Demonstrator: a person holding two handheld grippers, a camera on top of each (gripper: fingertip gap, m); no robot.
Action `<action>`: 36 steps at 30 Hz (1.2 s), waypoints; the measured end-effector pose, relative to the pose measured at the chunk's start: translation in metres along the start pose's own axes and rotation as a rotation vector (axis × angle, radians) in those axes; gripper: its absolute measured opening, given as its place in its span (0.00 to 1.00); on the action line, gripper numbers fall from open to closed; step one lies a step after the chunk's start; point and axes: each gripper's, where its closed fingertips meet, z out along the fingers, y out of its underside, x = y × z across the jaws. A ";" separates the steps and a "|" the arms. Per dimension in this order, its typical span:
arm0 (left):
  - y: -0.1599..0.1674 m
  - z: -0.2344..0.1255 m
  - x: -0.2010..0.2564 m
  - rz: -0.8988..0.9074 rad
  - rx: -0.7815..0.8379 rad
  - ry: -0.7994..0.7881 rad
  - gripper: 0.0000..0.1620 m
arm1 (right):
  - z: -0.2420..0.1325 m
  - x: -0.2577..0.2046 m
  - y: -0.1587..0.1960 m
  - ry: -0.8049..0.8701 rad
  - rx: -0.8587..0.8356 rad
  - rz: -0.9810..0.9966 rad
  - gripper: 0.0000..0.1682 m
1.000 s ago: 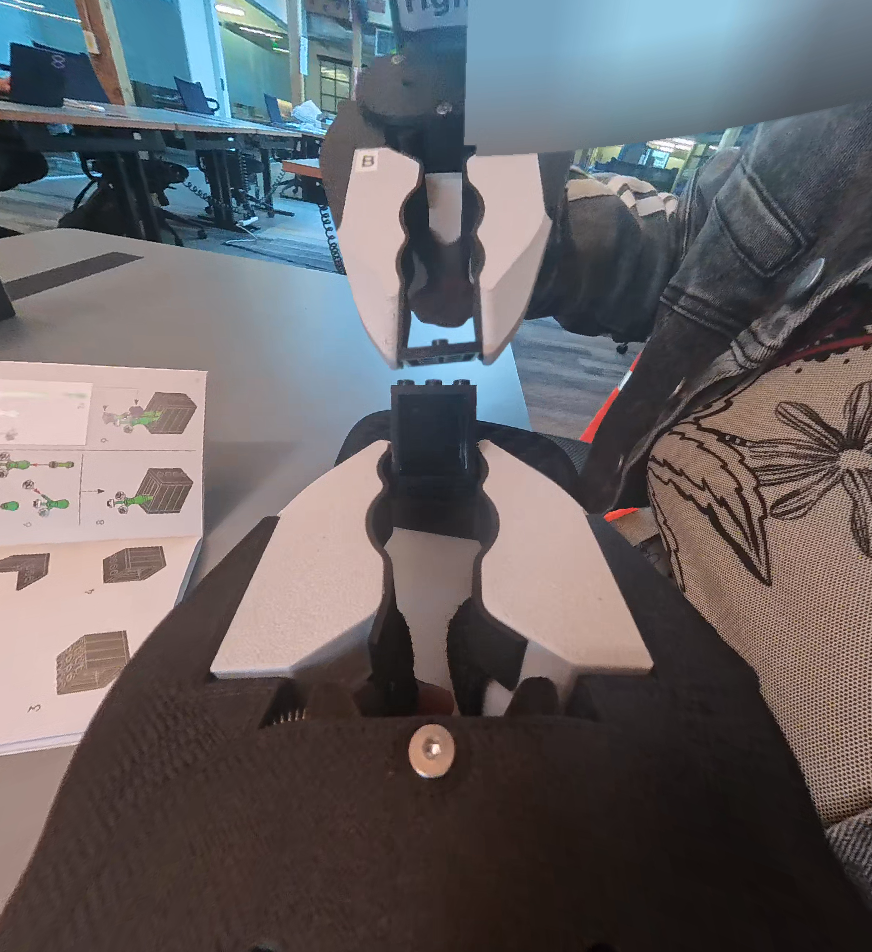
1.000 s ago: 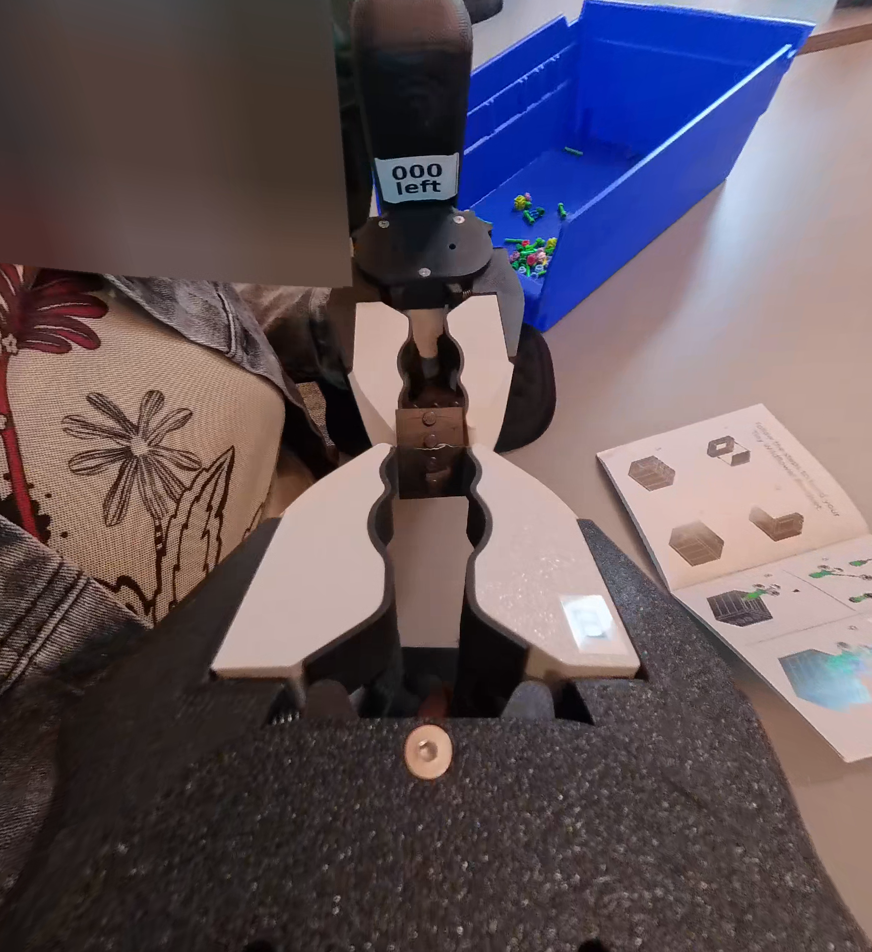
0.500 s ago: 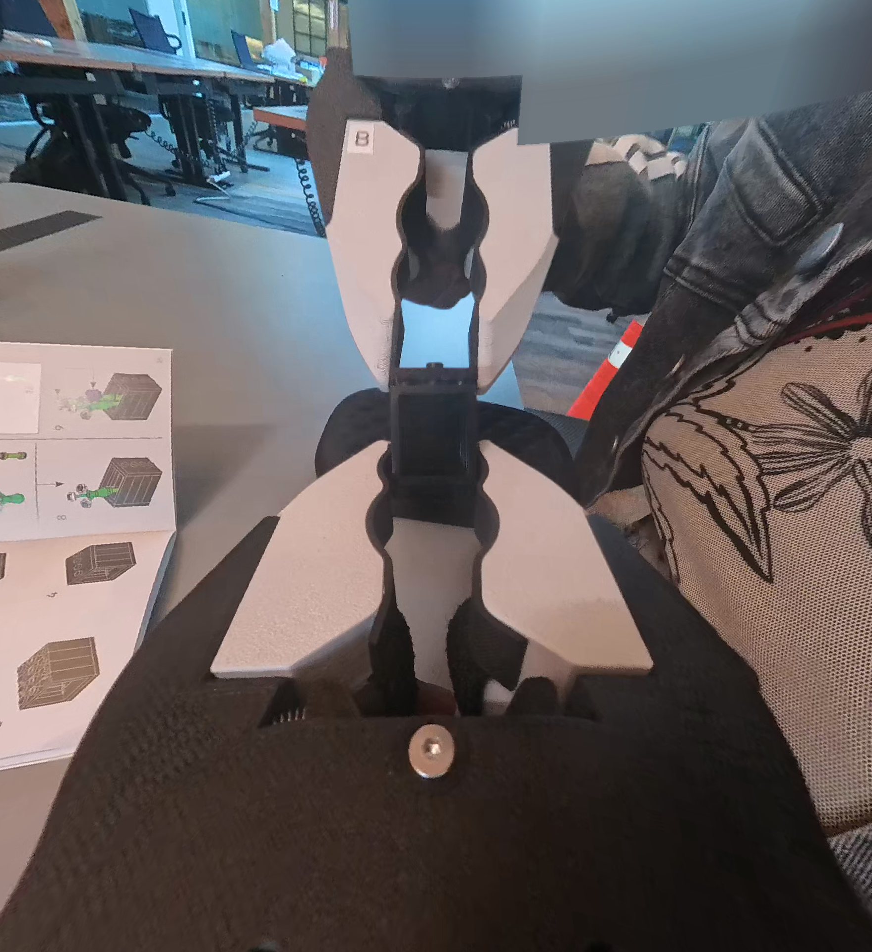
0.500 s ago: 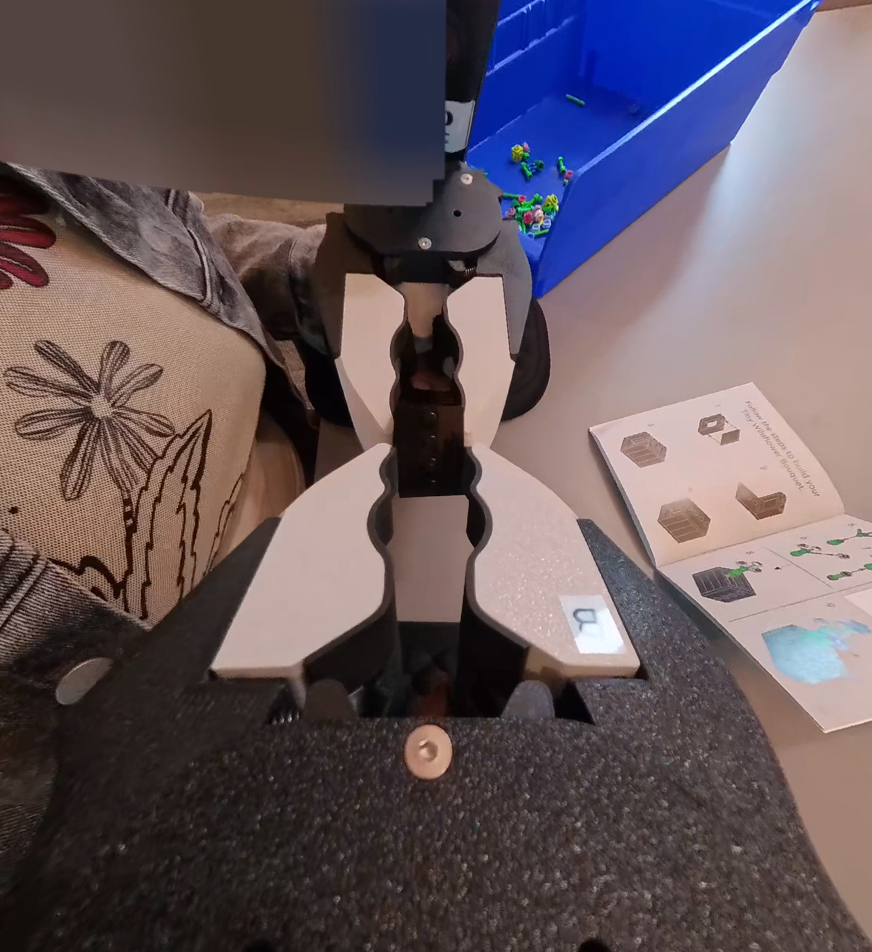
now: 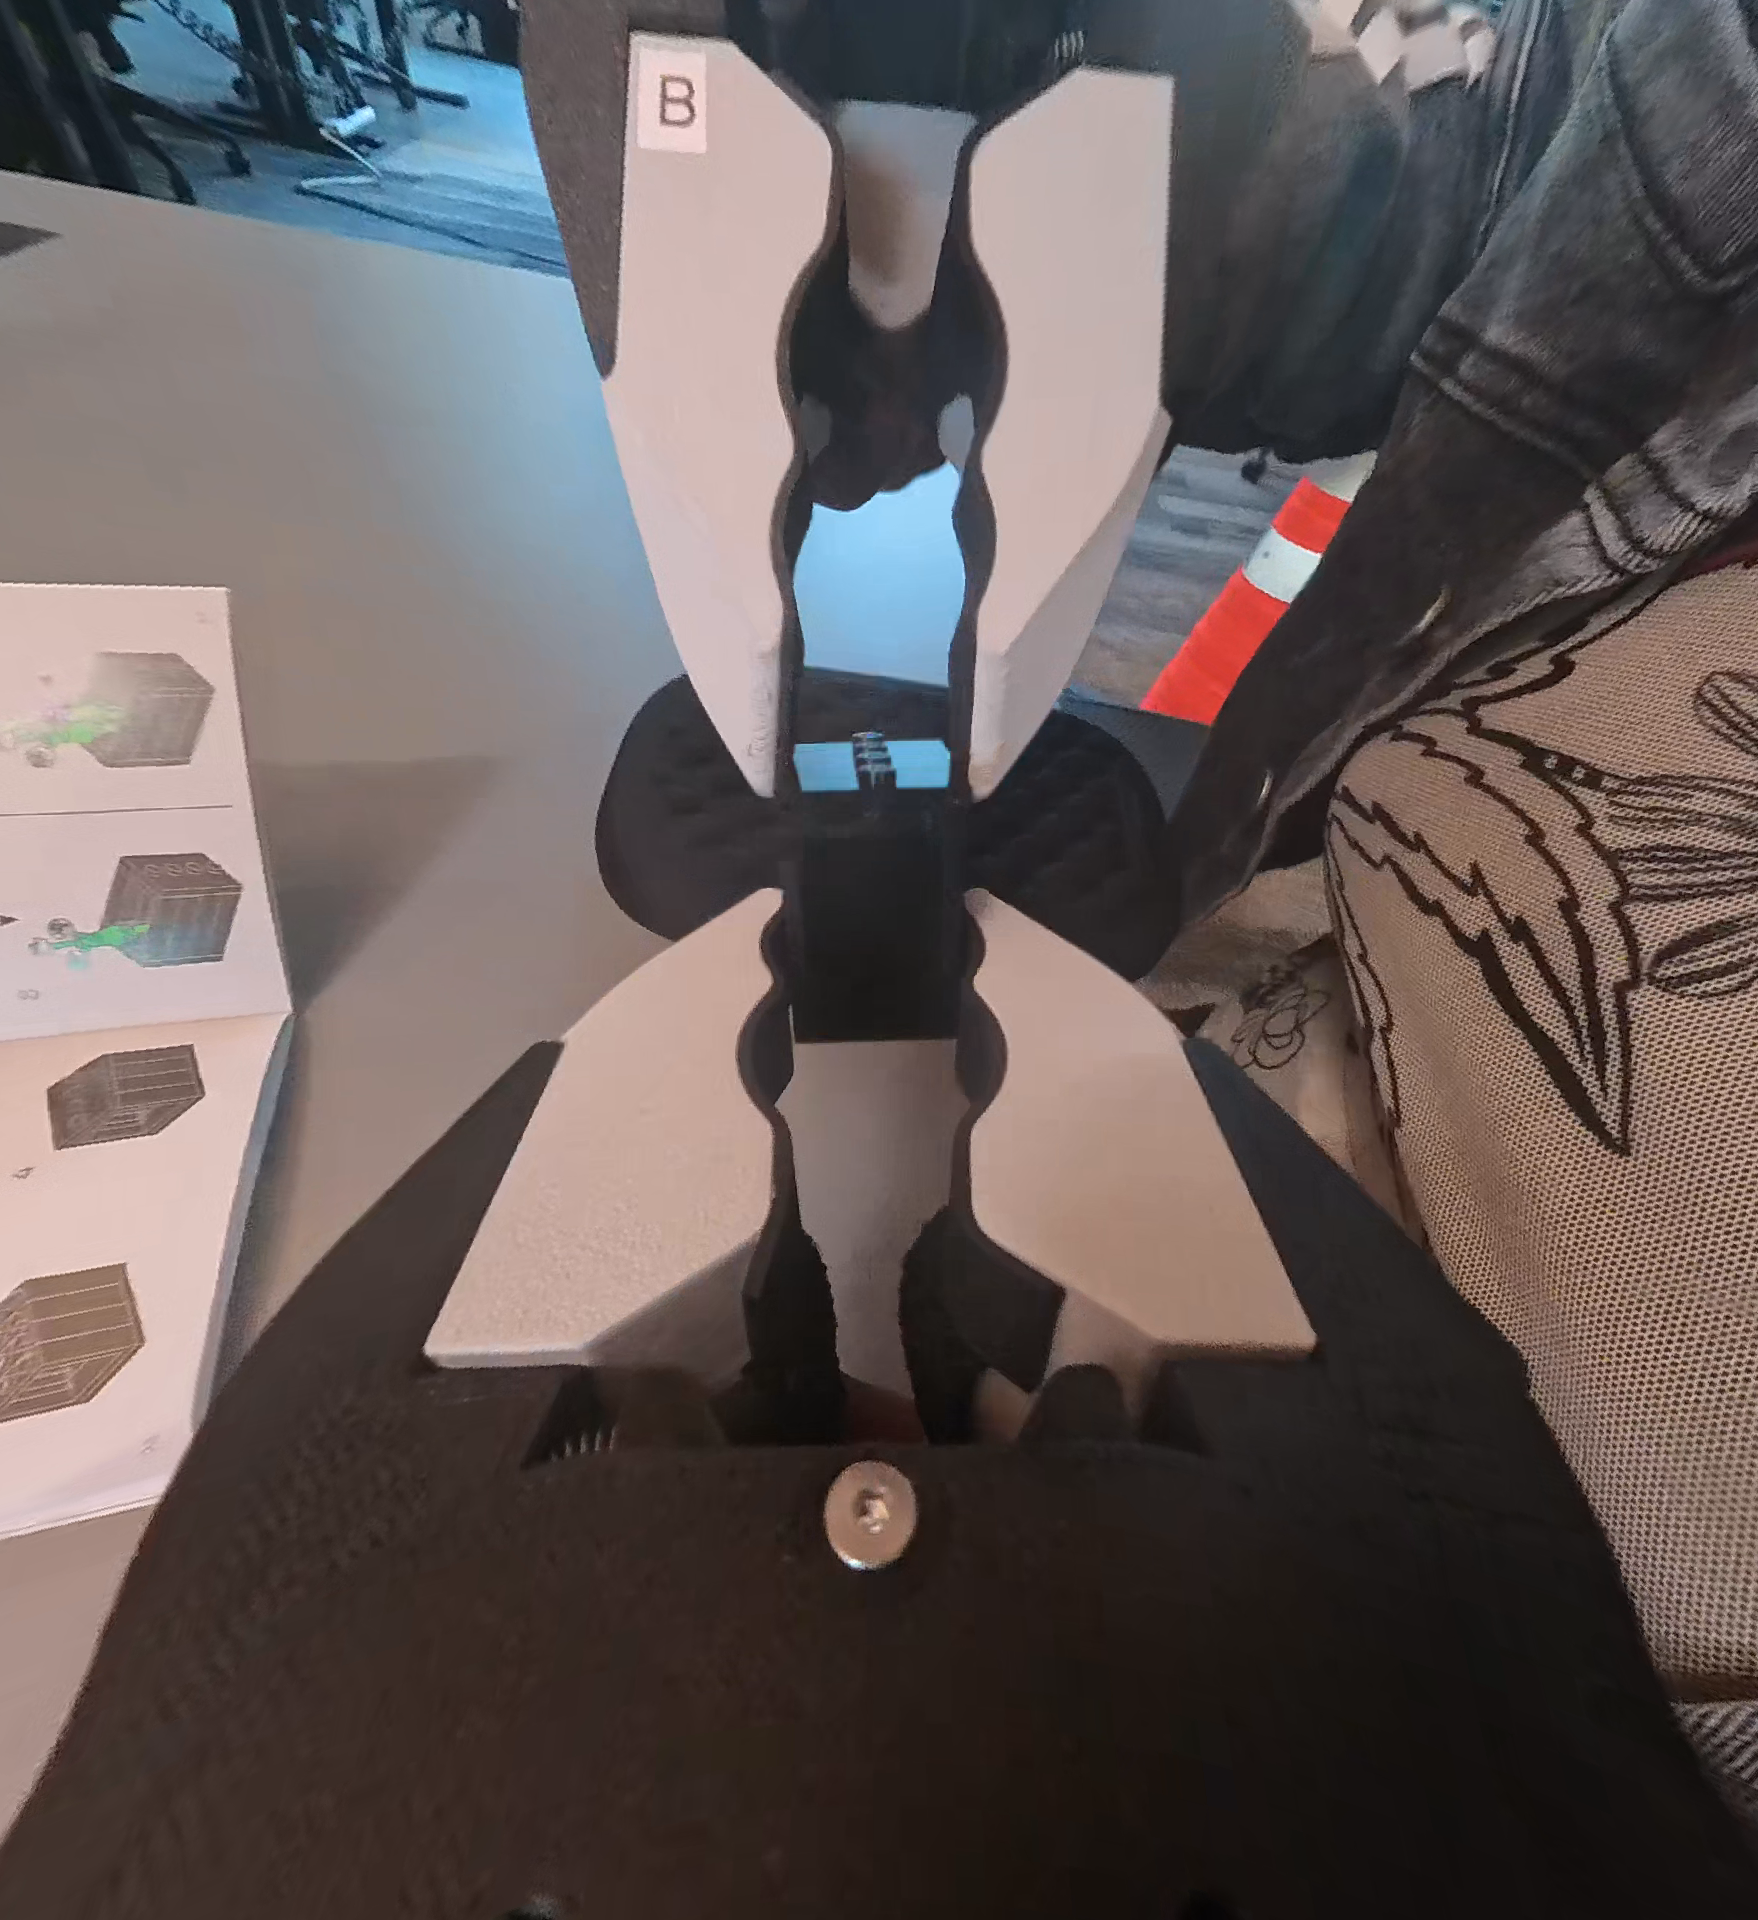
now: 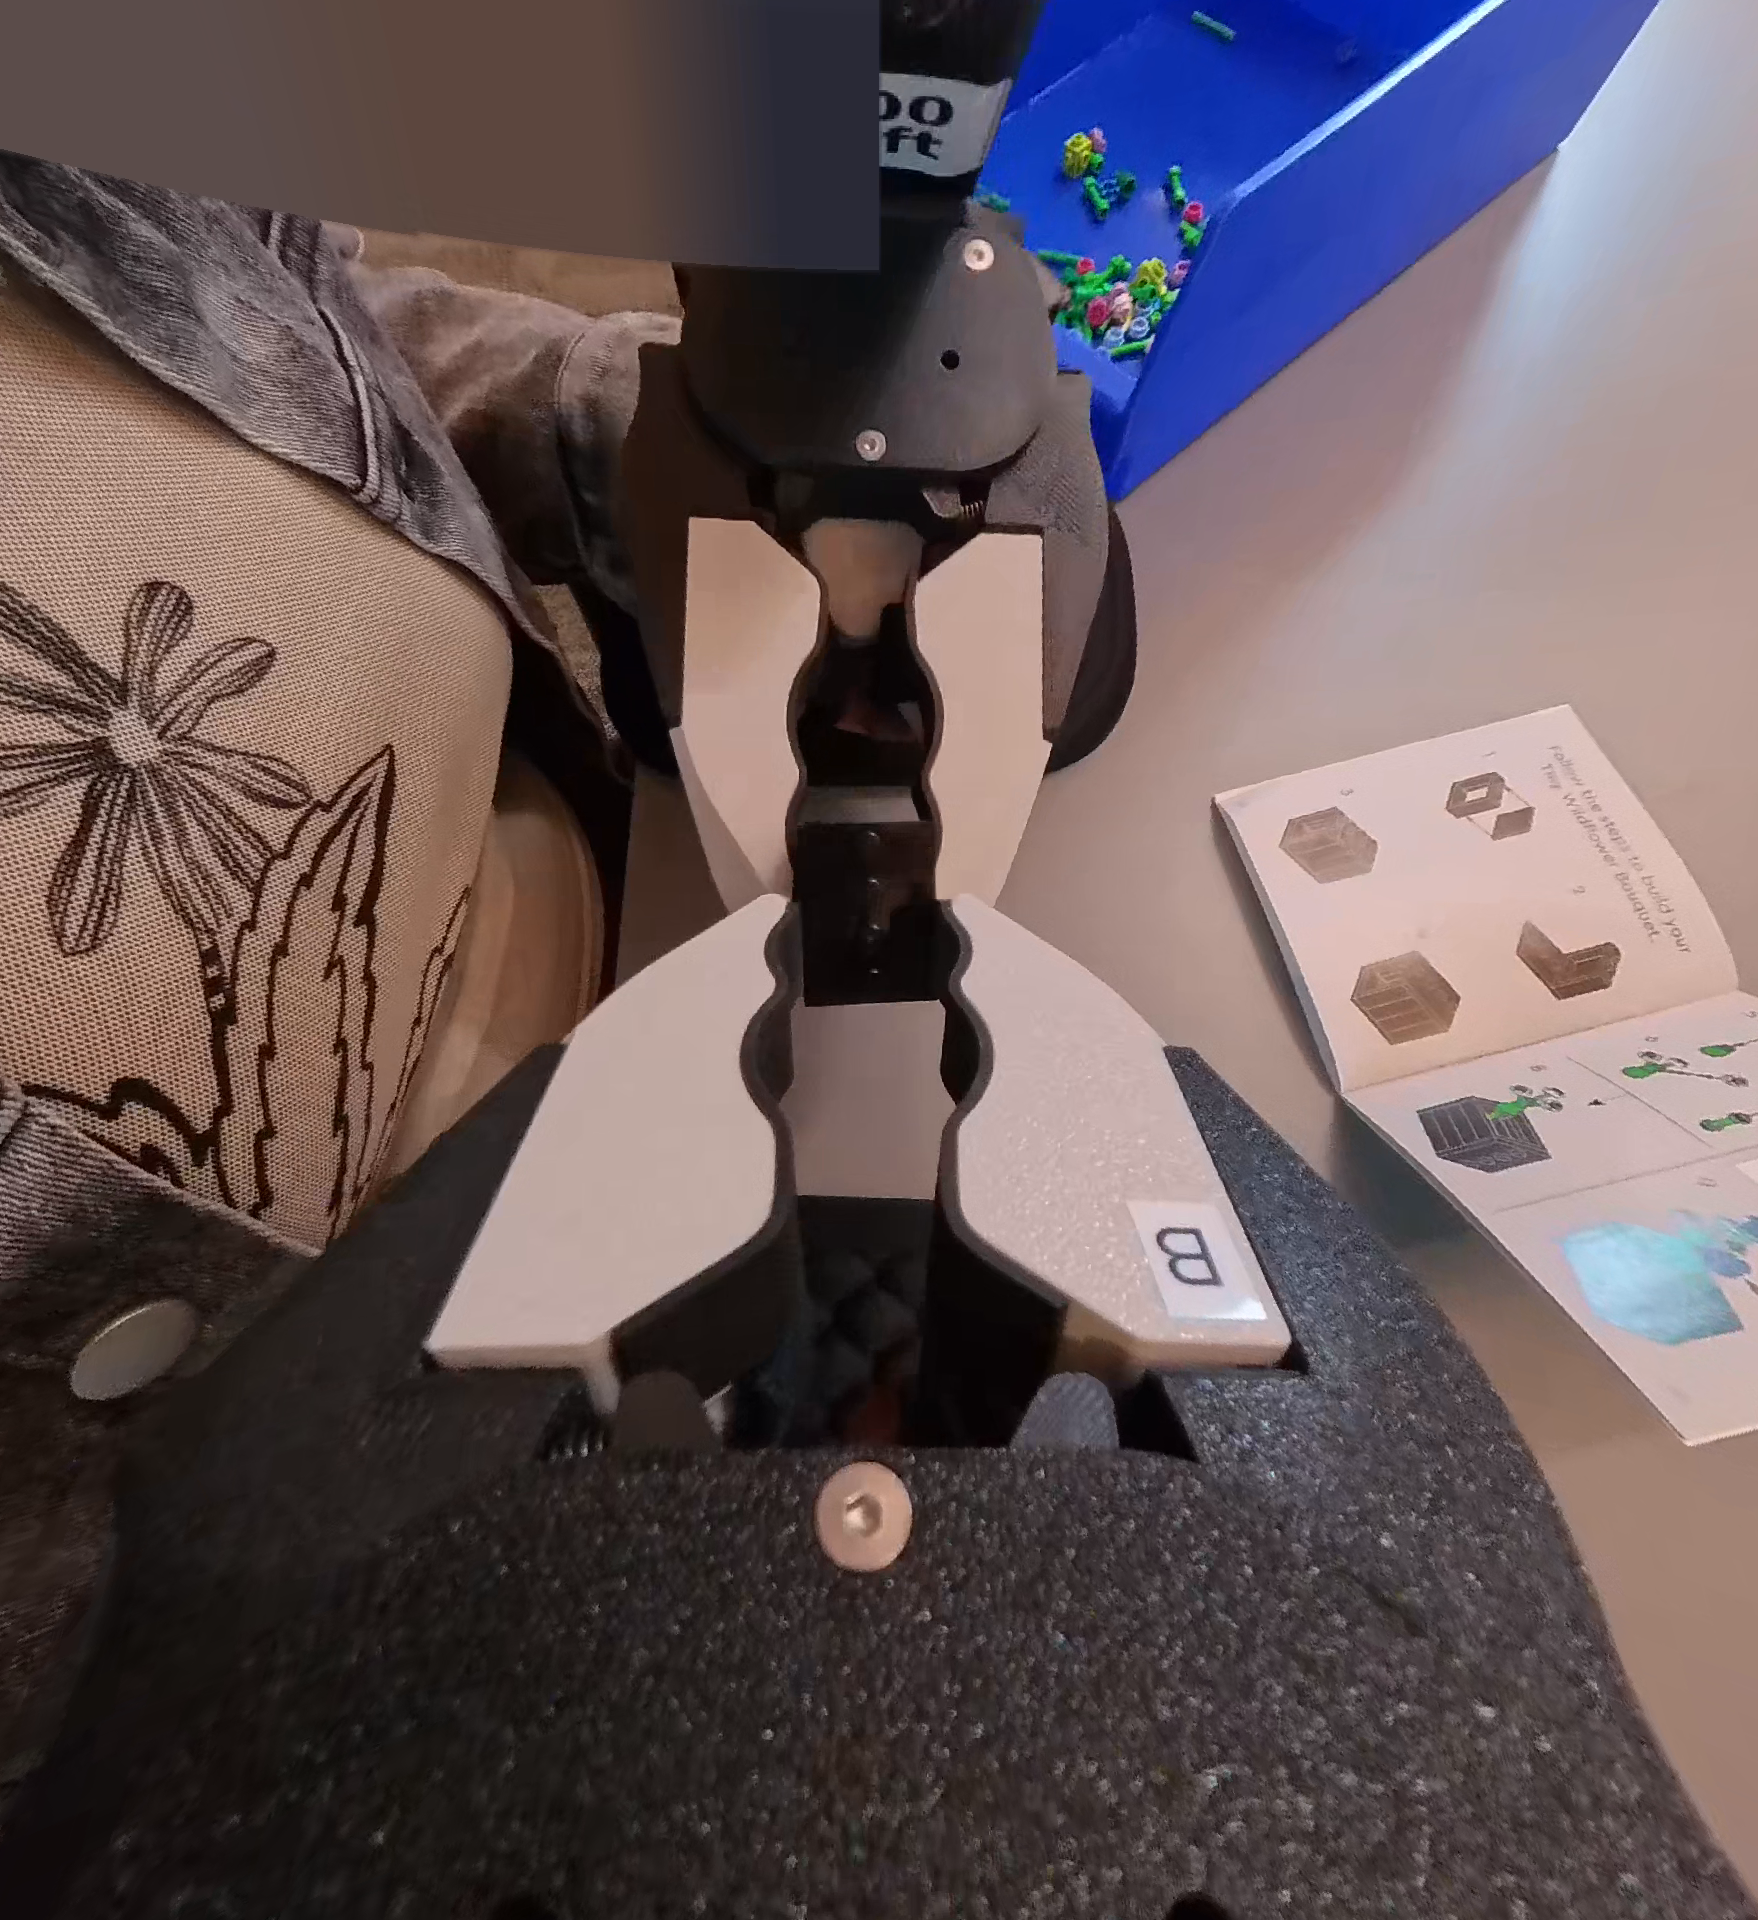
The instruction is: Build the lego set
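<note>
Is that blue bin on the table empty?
No, the blue bin holds a scatter of small green, yellow and pink pieces on its floor.

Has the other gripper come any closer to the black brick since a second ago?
Yes. The right gripper has closed the gap; its piece now meets the black brick held by the left gripper.

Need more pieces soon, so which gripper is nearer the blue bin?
Left. The left gripper is just before the blue bin; the right gripper faces it from farther back, both clamping the black brick.
</note>
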 end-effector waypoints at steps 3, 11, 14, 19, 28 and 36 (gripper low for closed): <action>0.002 0.002 -0.001 0.010 -0.030 0.002 0.17 | -0.001 0.001 0.009 0.009 -0.059 -0.007 0.14; 0.007 0.015 -0.003 0.064 -0.116 -0.035 0.17 | -0.005 0.000 0.025 0.033 -0.099 0.054 0.14; 0.008 0.017 0.000 0.059 -0.119 -0.020 0.17 | -0.006 -0.002 0.027 0.026 -0.086 0.051 0.14; 0.010 0.018 0.001 0.033 -0.136 0.006 0.17 | -0.004 -0.003 0.029 0.020 -0.094 0.045 0.14; 0.016 0.019 0.000 0.019 -0.166 0.007 0.17 | 0.001 -0.002 0.032 0.022 -0.114 0.043 0.14; 0.014 0.018 0.001 -0.002 -0.139 0.028 0.17 | 0.002 -0.001 0.028 0.032 -0.106 0.039 0.14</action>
